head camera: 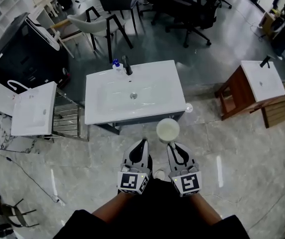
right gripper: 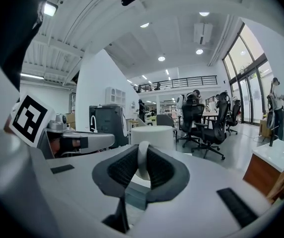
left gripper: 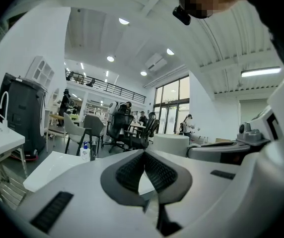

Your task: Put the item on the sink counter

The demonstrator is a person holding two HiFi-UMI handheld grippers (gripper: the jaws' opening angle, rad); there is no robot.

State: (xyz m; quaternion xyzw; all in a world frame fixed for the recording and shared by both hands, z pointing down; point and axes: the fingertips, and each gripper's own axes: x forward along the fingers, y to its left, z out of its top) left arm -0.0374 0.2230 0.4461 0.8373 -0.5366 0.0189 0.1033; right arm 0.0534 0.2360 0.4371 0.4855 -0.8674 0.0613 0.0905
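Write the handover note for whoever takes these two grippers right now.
Left gripper: jaws together, nothing between them.
Right gripper: shut on the handle of the white cup, which is held upright.
Sink counter: straight ahead, with the faucet and a pump bottle at its back edge.
Done: cup picked up and carried to the counter's front right side.
Left: move it over the counter top, set it down and open the right gripper.
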